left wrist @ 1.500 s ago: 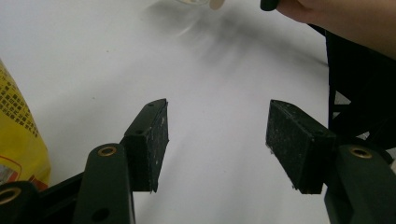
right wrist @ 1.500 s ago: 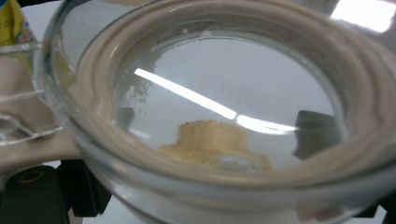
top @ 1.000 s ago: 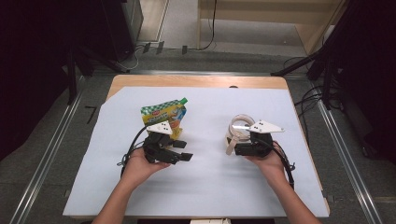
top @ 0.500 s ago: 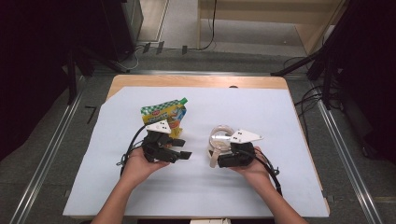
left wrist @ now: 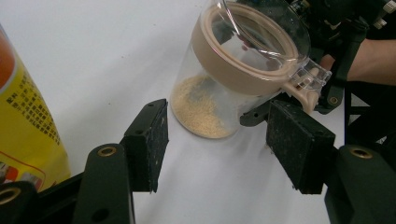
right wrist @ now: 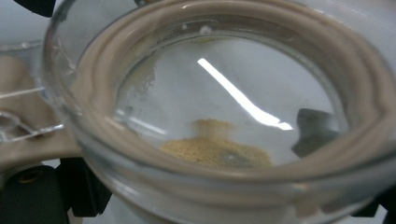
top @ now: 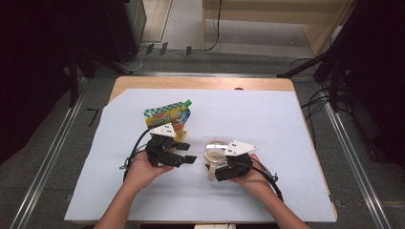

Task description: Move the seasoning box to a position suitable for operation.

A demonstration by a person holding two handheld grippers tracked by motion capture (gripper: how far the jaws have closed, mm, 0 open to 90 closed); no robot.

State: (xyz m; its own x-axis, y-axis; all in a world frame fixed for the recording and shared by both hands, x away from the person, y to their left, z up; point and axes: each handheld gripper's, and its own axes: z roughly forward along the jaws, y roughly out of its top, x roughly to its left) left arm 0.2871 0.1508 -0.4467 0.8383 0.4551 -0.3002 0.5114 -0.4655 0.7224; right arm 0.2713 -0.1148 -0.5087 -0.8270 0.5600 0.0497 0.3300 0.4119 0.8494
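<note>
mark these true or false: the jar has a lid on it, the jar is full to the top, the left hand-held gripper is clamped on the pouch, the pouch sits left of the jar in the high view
1. The jar has a lid: true, a clear lid in a tan ring.
2. The jar is full: false, only a thin layer of tan grains lies at the bottom.
3. The left hand-held gripper is clamped on the pouch: false, its jaws stand open with nothing between them.
4. The pouch sits left of the jar: true.
</note>
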